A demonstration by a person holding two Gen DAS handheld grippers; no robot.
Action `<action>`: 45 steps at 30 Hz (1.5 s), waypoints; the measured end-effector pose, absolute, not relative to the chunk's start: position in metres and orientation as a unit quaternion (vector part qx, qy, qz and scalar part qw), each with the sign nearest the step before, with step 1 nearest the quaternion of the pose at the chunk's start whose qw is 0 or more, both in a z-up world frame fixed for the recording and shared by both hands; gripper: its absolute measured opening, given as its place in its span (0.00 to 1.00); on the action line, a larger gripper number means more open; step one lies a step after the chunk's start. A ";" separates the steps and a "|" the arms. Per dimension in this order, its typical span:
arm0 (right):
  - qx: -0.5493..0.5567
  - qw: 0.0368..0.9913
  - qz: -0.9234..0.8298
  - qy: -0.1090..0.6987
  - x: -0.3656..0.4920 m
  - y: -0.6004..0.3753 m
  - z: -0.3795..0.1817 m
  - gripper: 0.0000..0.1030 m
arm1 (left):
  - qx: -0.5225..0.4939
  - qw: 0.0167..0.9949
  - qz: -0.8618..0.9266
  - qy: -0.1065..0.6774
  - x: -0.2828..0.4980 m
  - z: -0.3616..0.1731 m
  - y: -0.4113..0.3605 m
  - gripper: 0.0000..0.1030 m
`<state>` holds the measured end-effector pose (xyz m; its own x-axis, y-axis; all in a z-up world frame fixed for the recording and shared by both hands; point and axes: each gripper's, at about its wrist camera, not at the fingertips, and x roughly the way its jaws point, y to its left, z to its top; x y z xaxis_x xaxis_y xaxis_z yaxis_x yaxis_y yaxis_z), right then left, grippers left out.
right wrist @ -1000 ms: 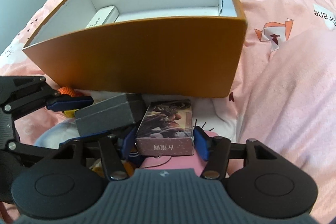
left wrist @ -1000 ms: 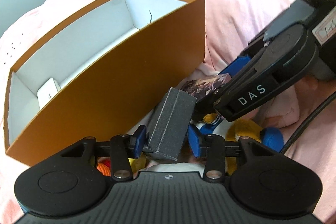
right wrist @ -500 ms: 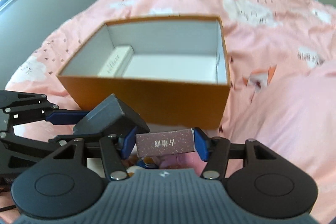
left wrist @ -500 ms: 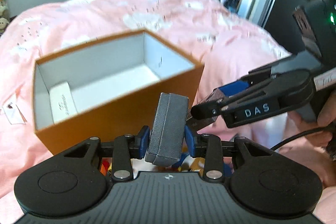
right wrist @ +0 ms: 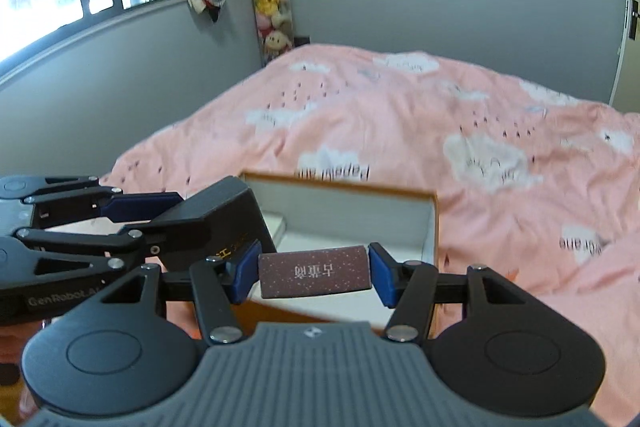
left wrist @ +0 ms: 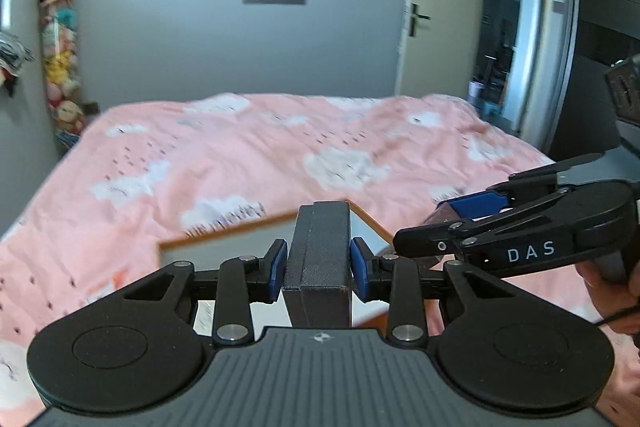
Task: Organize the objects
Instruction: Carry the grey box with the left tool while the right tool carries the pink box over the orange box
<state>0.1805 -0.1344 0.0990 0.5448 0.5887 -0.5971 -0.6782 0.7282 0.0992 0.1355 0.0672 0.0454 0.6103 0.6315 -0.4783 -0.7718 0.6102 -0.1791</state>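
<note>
Left wrist view: the left tool (left wrist: 318, 271) pinches a dark grey box (left wrist: 320, 259) upright between its blue pads, its jaws having just been closing onto that box. Beyond it lies the orange cardboard box (left wrist: 256, 227), open-topped and white inside, resting on the pink bed cover (left wrist: 240, 155). To the right, the right tool (left wrist: 448, 227) comes in at about the same height.

In the right wrist view, the right tool (right wrist: 314, 271) grips a maroon card pack (right wrist: 314, 271) across its width, printed end facing the camera. The left tool (right wrist: 168, 223) with its grey box (right wrist: 216, 215) sits just to the left, very near the pack. The orange box (right wrist: 434, 227) is directly ahead and below, with a white item (right wrist: 276, 225) lying against its left inner wall.

Both loads look bound for the same box, and the main risk I see is the two tools colliding over its opening, since they are already close side by side. The grey box is held near its lower end and stands tall, so a knock could pivot it out of the pads. The soft bed could also let the cardboard box tip if a rim is struck.
</note>
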 end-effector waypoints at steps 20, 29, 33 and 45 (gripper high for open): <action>-0.058 0.849 0.290 0.438 0.294 -0.071 -0.012 0.58 | -0.128 0.820 0.433 0.352 0.195 -0.062 0.134 0.38; -0.058 0.841 0.275 0.462 0.300 -0.076 -0.028 0.58 | -0.171 0.821 0.391 0.380 0.199 -0.078 0.135 0.38; -0.059 0.837 0.278 0.468 0.297 -0.077 -0.030 0.58 | -0.232 0.819 0.375 0.368 0.191 -0.081 0.143 0.38; -0.054 0.832 0.285 0.473 0.296 -0.081 -0.023 0.58 | -0.402 0.808 0.275 0.332 0.165 -0.093 0.172 0.42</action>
<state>0.2957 -0.0813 -0.0226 0.3898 0.4232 -0.8179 -0.5248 0.8319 0.1803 0.1650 0.1718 -0.0926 0.6282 0.1784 -0.7574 -0.7116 0.5254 -0.4665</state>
